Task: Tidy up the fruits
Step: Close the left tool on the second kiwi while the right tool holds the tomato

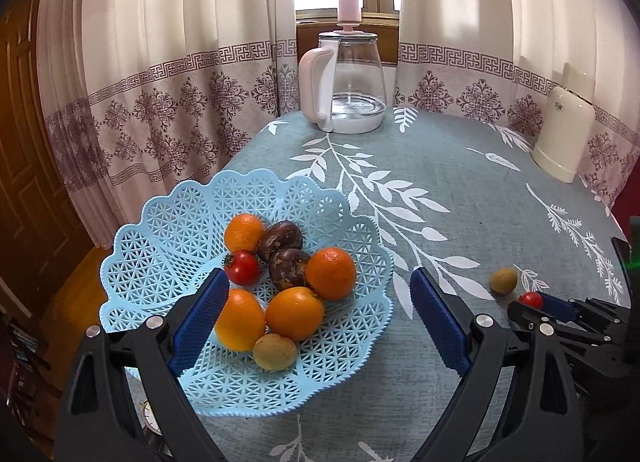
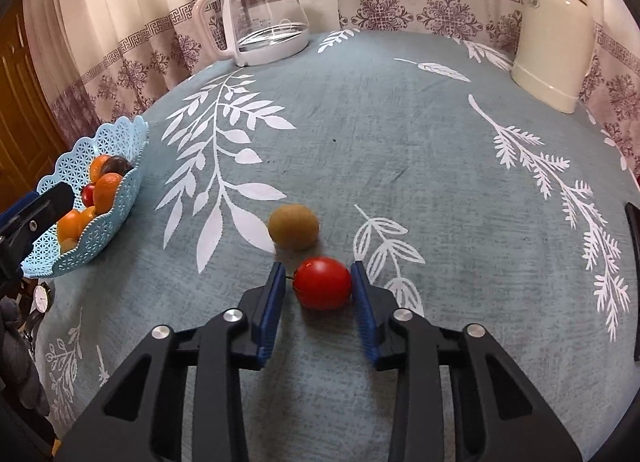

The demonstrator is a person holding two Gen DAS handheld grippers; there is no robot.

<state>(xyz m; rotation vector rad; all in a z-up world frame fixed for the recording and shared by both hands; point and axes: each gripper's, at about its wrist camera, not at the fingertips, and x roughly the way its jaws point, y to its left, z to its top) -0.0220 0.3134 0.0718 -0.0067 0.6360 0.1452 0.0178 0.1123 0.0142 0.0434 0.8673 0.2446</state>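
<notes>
A light blue lattice basket (image 1: 160, 222) at the table's left holds several oranges (image 1: 331, 273), a red tomato (image 1: 242, 268), two dark brown fruits (image 1: 280, 240) and a tan round fruit (image 1: 275, 352). My left gripper (image 1: 319, 278) hovers open over the basket, holding nothing. On the cloth to the right lie a second red tomato (image 2: 322, 283) and, just beyond it, a tan fruit (image 2: 294, 226). My right gripper (image 2: 317, 268) is low on the table, open around that tomato. Its right pad touches the tomato, and a small gap remains at the left pad.
A glass kettle (image 1: 348, 82) with a white handle stands at the far edge, and a cream thermos jug (image 1: 562, 134) at the far right. A dark flat object (image 2: 632, 282) lies at the right edge. A wristwatch (image 2: 41, 296) sits below the basket. Curtains hang behind the table.
</notes>
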